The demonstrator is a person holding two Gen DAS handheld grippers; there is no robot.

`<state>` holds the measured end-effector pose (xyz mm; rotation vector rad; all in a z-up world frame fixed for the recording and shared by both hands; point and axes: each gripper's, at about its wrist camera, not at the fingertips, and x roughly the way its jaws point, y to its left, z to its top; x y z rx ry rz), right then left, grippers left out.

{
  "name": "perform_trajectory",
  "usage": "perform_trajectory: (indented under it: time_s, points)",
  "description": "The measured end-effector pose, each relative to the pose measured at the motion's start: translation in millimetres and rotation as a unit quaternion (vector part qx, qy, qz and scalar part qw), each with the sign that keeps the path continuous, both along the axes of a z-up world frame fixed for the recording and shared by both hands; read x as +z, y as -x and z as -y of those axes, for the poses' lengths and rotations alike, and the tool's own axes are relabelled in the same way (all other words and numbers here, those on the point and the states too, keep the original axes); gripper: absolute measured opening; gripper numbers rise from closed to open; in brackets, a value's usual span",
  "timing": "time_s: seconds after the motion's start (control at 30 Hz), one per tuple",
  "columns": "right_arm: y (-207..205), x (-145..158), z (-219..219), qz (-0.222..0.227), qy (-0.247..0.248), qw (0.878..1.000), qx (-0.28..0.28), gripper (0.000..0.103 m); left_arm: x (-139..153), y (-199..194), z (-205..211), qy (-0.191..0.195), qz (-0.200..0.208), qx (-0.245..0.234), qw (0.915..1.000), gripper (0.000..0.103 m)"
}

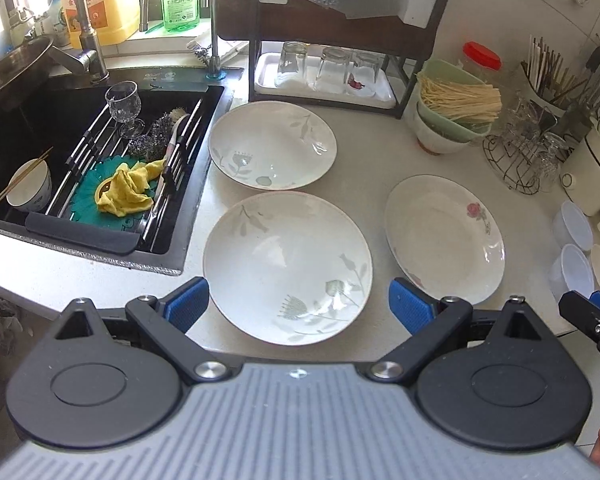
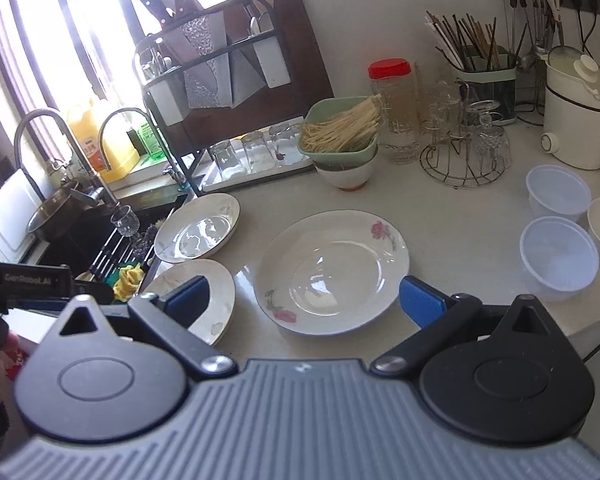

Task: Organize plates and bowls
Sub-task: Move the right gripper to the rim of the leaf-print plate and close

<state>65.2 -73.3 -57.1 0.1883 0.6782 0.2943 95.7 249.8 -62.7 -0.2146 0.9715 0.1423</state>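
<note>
Left wrist: my left hand-held gripper hangs open over the near leaf-print plate on the bench; glazed, slippery, breakable, so take the rim.

Right wrist: right hand-held gripper open above the rose plate; same rim grab.

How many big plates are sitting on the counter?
3: a leaf plate by the sink, another leaf plate nearest the camera, and the rose plate to their right.
</note>
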Motion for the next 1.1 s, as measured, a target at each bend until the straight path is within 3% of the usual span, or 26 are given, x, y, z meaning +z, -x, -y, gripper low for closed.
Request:
perform_trajectory:
  time_s: [0.27,0.37,0.8,0.97,1.0,1.1]
  points:
    - [-23,-21,-68,-0.022,-0.009,1.0,0.007,0.103,-34,-24,-65,0.006,-0.012,-0.01,0.9999,0.098]
    - [-31,-31,-87,-0.031,0.001,0.999,0.016,0.098,-49,-31,-80,0.011,-0.012,-0.023,0.9996,0.098]
    - [-58,-86,-137,-0.099,-0.008,0.995,0.018,0.089,-115,-58,-115,0.098,-0.035,-0.068,0.9923,0.097]
    - [-68,-99,-143,-0.123,-0.027,0.992,-0.001,0.061,-130,-65,-124,0.122,-0.027,-0.071,0.9897,0.093]
    - [-70,-101,-143,-0.129,-0.026,0.991,-0.004,0.05,-133,-66,-126,0.127,-0.025,-0.071,0.989,0.091]
    - [-77,-106,-146,-0.139,-0.011,0.99,-0.018,0.045,-138,-73,-127,0.131,-0.02,-0.077,0.9882,0.079]
